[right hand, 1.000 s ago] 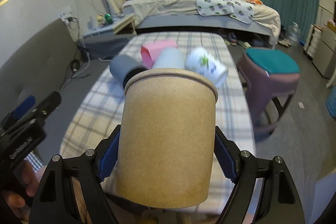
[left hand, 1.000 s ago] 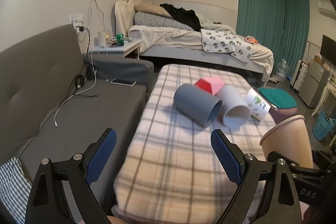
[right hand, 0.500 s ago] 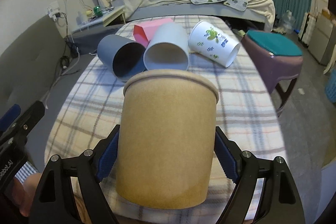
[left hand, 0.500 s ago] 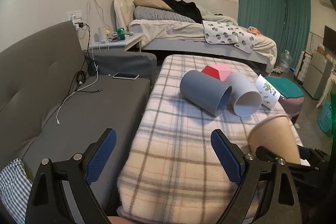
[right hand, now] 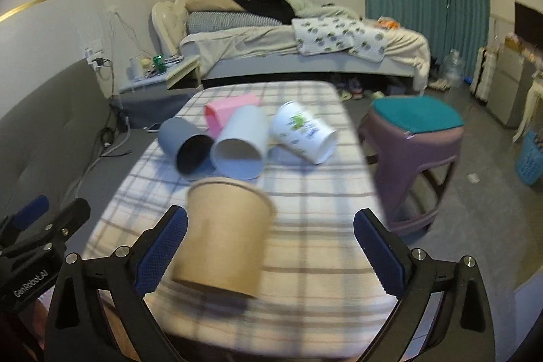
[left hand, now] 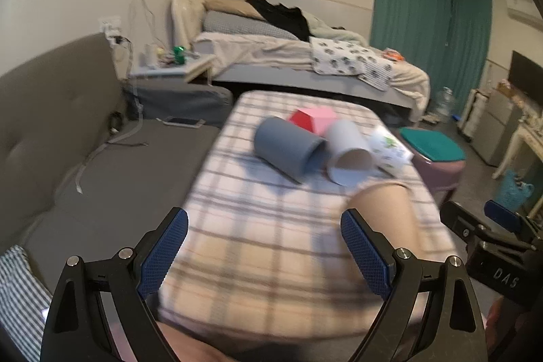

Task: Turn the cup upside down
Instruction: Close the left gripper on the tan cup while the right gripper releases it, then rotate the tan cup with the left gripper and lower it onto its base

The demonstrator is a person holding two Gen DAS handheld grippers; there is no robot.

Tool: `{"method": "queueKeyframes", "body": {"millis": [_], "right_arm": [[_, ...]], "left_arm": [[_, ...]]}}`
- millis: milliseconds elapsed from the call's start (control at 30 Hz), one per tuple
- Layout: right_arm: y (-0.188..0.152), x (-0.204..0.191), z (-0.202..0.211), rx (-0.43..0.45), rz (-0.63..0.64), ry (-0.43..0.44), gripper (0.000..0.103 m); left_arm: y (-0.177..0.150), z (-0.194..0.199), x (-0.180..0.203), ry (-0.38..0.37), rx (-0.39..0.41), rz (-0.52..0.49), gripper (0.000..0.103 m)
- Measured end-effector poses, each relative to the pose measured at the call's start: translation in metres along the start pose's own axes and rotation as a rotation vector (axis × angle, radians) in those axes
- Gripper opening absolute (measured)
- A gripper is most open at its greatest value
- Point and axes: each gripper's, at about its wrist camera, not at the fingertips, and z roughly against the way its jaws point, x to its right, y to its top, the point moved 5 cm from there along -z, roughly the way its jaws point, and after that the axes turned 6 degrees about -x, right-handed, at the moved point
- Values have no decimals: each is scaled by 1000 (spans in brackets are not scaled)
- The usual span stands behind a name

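The right tool [right hand: 269, 245] stands wide open with nothing between its blue pads; its left pad sits just beside the brown paper cup [right hand: 225, 234], though whether it touches the wall cannot be told through the blur. The cup rests on the near end of the plaid-covered desk [right hand: 315, 202], wide rim toward the far side and leaning, so it does not look squarely seated on its mouth yet; I judge the flip unfinished or only just let go. The spread jaws suggest a release, leaving the cup to settle by itself.

The left tool [left hand: 264, 248] is likewise spread wide and holds nothing, hovering over the desk's near edge with the cup just beside its right pad, probably kept clear of the working side.

Farther out lie a grey cup [right hand: 185, 145], a white cup [right hand: 241, 146] and a printed cup [right hand: 305, 136], all on their sides, close together, with a pink box [right hand: 229, 111] behind. A purple stool [right hand: 415, 151] stands beside the desk.
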Motion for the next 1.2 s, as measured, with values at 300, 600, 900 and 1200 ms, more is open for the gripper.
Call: {"method": "queueKeyframes", "body": {"millis": [300,600,900,1200], "right_arm": [[-21,69,29,55,-118,-69,99],[-25,86,15,18,-179,-27,99],[-27,90,4,-4,-209,1,99],[-26,98,3,-1,-242,4,99]], "left_arm": [[-23,-17,72,-99,-87,-89,94],[-37,-47,107,-187,-156,-119,94],[-42,-64,124,-242,-211,-139,93],[-48,-73,134,-279,-234,-172,80]]}}
